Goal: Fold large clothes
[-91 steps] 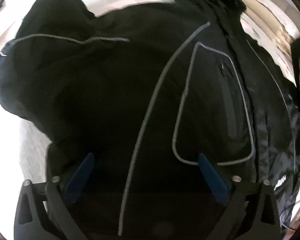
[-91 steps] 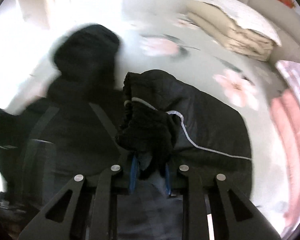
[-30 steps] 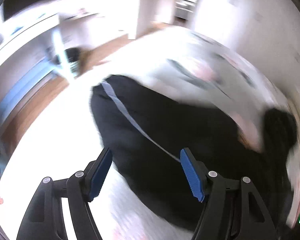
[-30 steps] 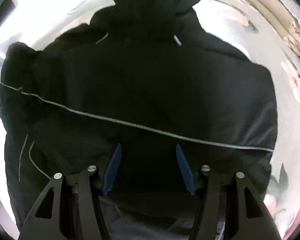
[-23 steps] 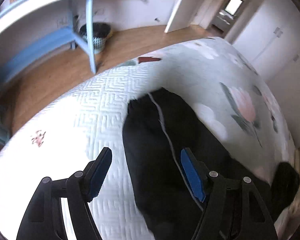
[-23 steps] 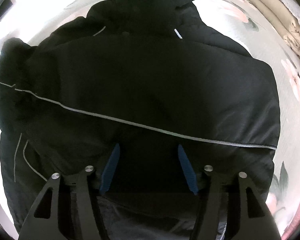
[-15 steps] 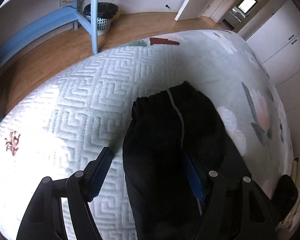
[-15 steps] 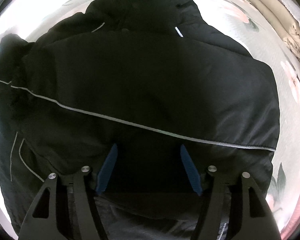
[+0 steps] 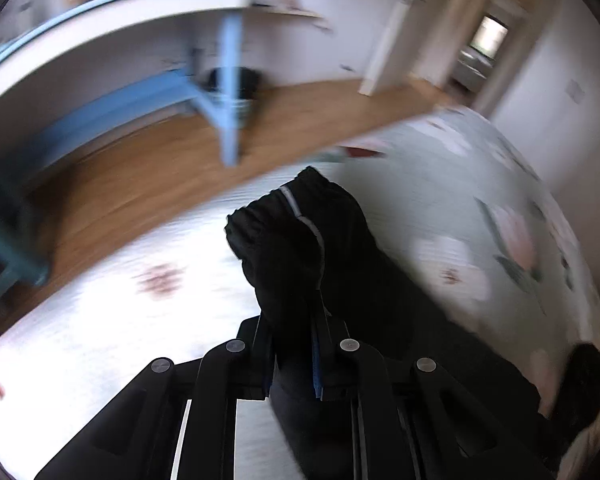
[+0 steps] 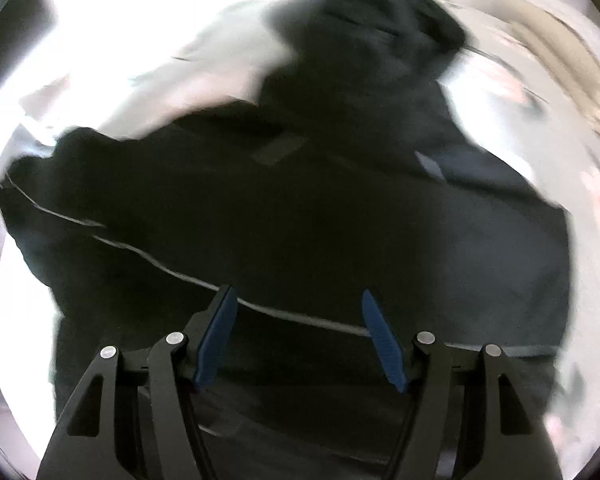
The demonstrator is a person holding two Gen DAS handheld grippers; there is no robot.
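Lying spread across the bed (image 9: 480,184), the black jacket (image 10: 340,208) fills nearly the whole right wrist view: its hood (image 10: 376,20) sits at the top of that picture, a thin pale piping line (image 10: 148,256) crosses the body from left to right, and a small grey tab (image 10: 430,166) shows near the shoulder. The right tongs (image 10: 298,340) stand wide open just above the fabric, blue pads (image 10: 216,340) well apart, gripping nothing.

The left wrist view shows what the other does not: the sleeve (image 9: 296,240) with its gathered cuff (image 9: 276,200) and a pale stripe running down it. The left tongs (image 9: 292,354) are closed on that sleeve, the cloth bunched between the pads and rising in front of the camera, while the rest of the jacket trails away to the lower right, where the hood appears as a dark lump near the picture's edge.

Only this view takes in the room: the pale bedspread with pink flowers, a wooden floor (image 9: 148,168) beyond the bed's edge, a blue-legged surface (image 9: 112,12) against the wall with a dark bin (image 9: 236,88) under it, and an open doorway (image 9: 484,48). Both views are motion-blurred. The right wrist view alone catches folded beige bedding (image 10: 568,68) at the upper right.
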